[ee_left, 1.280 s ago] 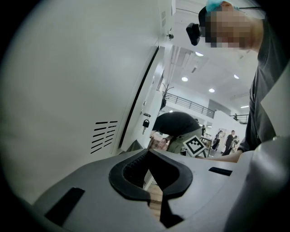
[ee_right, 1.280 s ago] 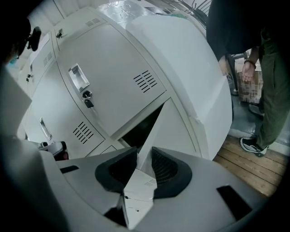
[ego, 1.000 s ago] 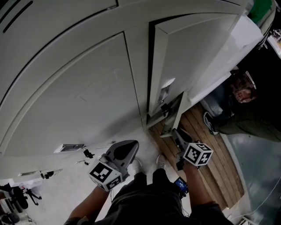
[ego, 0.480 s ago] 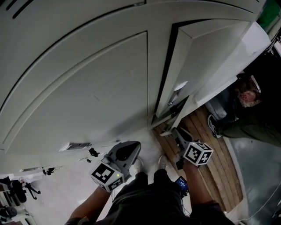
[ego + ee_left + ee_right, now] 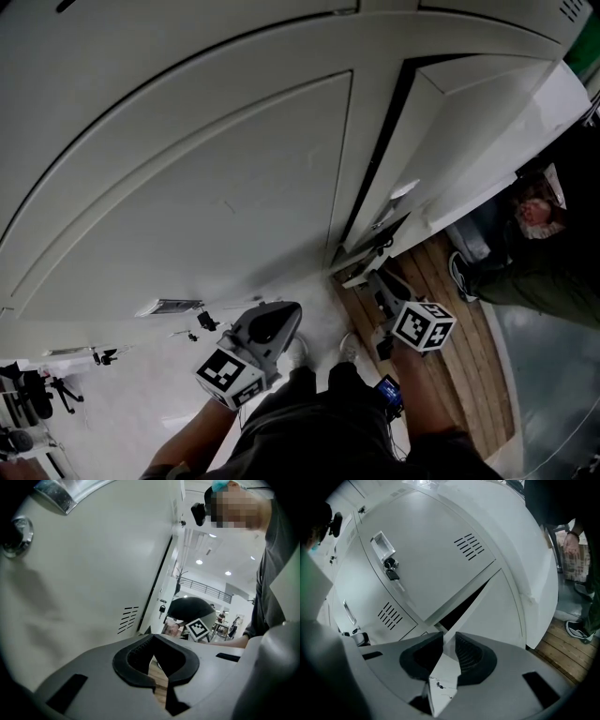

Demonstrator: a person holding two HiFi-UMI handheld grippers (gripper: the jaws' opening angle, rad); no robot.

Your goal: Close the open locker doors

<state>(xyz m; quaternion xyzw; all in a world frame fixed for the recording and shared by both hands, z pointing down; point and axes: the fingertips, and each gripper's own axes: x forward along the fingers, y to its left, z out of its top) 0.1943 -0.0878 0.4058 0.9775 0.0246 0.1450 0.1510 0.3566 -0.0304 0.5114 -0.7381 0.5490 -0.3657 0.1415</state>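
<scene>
The white lockers (image 5: pixel 216 187) fill the head view. One door (image 5: pixel 441 141) at the right stands ajar, with a dark gap (image 5: pixel 375 159) along its left edge. In the right gripper view that door (image 5: pixel 497 606) hangs below a shut vented door (image 5: pixel 431 559), and a black slit (image 5: pixel 464 604) runs between them. My right gripper (image 5: pixel 378 284) hovers low near the ajar door's bottom corner without touching it. Its jaws (image 5: pixel 449 644) are closing, a narrow gap still shows, and nothing is between them. My left gripper (image 5: pixel 279 314) is shut and empty beside a closed door (image 5: pixel 84 583).
A person in dark clothes (image 5: pixel 548 253) sits at the right on a wooden floor strip (image 5: pixel 450 356), one shoe (image 5: pixel 459 277) near the ajar door. A key (image 5: pixel 392 573) hangs in the upper door's lock. Stands and gear (image 5: pixel 37 398) sit on the pale floor at far left.
The head view has swung, so the lockers and the ajar door now sit further right and higher. Both grippers hold about the same places low in the view.
</scene>
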